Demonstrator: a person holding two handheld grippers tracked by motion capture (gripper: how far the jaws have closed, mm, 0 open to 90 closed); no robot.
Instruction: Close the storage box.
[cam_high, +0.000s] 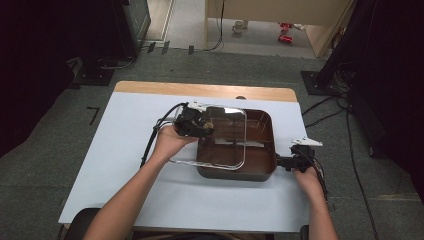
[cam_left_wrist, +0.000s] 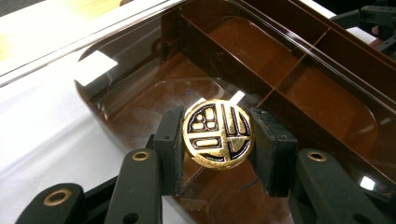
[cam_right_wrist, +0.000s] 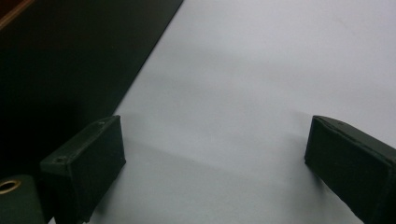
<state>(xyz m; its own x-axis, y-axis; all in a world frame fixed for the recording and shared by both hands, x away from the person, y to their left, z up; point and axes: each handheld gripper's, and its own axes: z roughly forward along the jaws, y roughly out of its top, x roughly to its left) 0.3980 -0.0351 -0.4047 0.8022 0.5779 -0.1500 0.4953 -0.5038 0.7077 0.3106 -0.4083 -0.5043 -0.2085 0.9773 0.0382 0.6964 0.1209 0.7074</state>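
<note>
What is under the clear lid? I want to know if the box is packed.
Under the clear lid, the brown box shows bare divided compartments, no food. The gold knob covers a small patch.

Hidden and cut-off parts around the brown divided tray

In the left gripper view, the tray (cam_left_wrist: 327, 98) runs off the frame at 3 o'clock, and the clear lid (cam_left_wrist: 140, 84) under the gold knob (cam_left_wrist: 217, 134) blurs its compartments. In the right gripper view, the right gripper (cam_right_wrist: 215, 163) has its jaws cut by the bottom edge; the dark tray wall (cam_right_wrist: 70, 60) at 10 o'clock shows no detail.
</note>
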